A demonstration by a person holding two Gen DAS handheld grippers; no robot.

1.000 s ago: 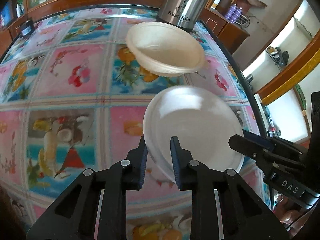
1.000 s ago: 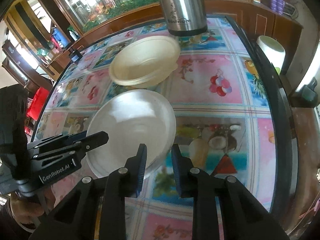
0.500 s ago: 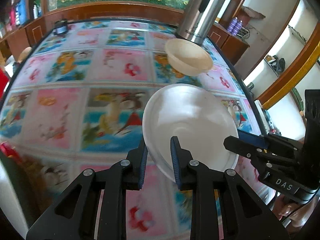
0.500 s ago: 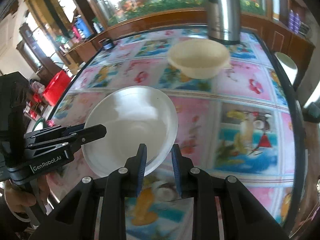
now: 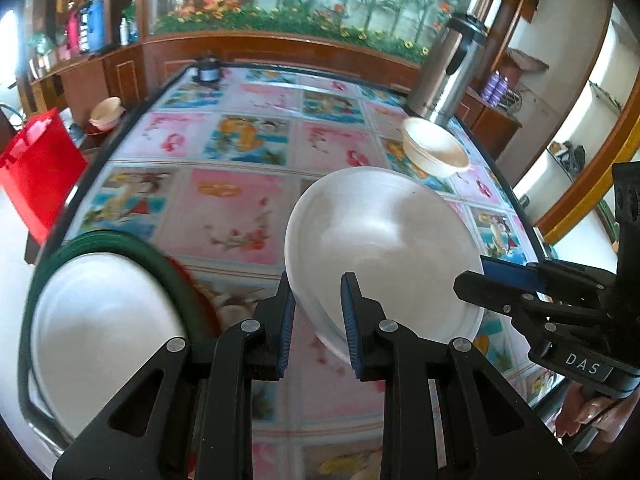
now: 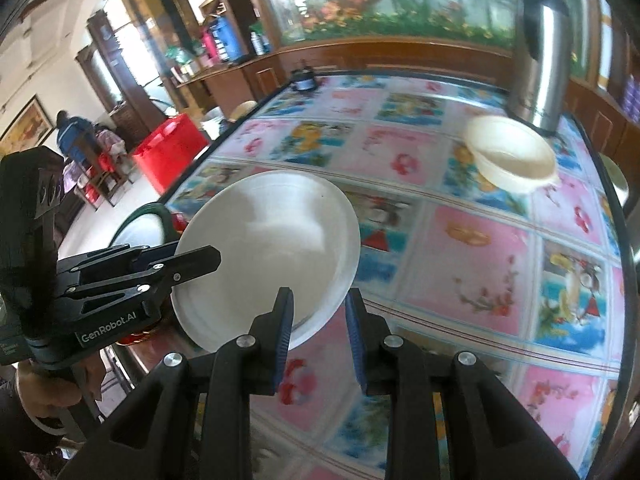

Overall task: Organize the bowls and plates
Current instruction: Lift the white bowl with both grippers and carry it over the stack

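You hold the white plate (image 5: 380, 248) in the air, the left gripper (image 5: 318, 312) and the right gripper (image 6: 320, 316) each clamped on its rim. Keep both grips level and lower it slowly onto the white dish (image 5: 104, 332) in the green rack (image 5: 120, 242), down-left of your left gripper.

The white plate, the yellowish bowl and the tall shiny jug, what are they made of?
White plate: probably plastic or melamine; thin rim, smooth glossy face with soft glare. It could be ceramic.
Bowl: likely plastic; cream, dull satin look, thin lip, ridged side.
Jug: looks like brushed stainless steel; silvery with streaky reflections, and dark, likely plastic, top and handle.
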